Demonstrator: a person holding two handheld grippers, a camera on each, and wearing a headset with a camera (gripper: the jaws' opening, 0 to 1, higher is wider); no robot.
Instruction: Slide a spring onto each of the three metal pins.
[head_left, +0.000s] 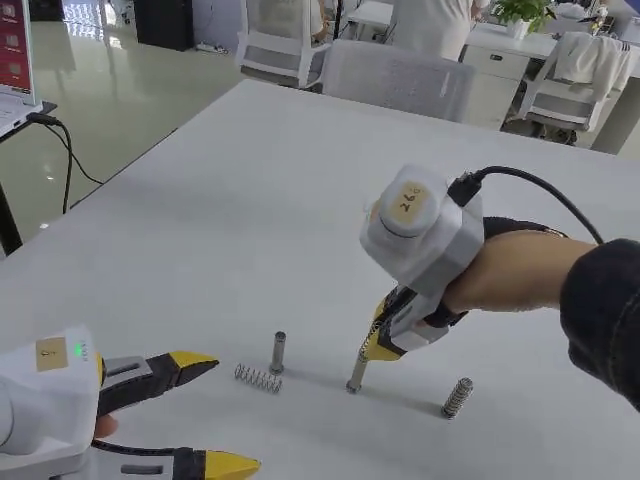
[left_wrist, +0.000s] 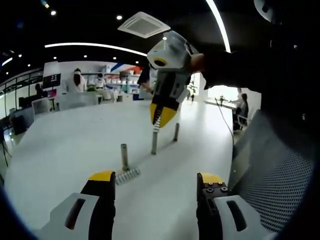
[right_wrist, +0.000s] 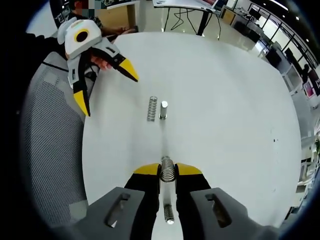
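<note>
Left hand-held gripper (head_left: 235, 412): held low over the near-left part of the counter (head_left: 250, 200), jaws spread wide and empty, yellow tips turned toward the pins.
Loose spring (head_left: 258, 378): laid flat on the counter toward its near edge, just beside the foot of the bare pin (head_left: 278, 352).
Bare pin: upright, with nothing on it.
Right hand-held gripper (head_left: 375, 348): closed on the held spring (right_wrist: 168, 173), which is pinched across its coils between the yellow tips.
Middle pin (head_left: 355, 377): stood between the other two, directly under the held spring; whether any coils are already over its top cannot be told.
Sprung pin (head_left: 457, 397): upright toward the right edge, with a spring already seated along its length.
Progress: one pin is judged done, one is being fitted and one is untouched.
Handling: the springs are judged light and springy, likely to roll or flick away if nipped at an end.
Hold: a gentle pinch across the coils above mid-length is advised, so the lower opening is left free for the pin.
Risk: the slim pins may be tipped by a sideways push.
</note>
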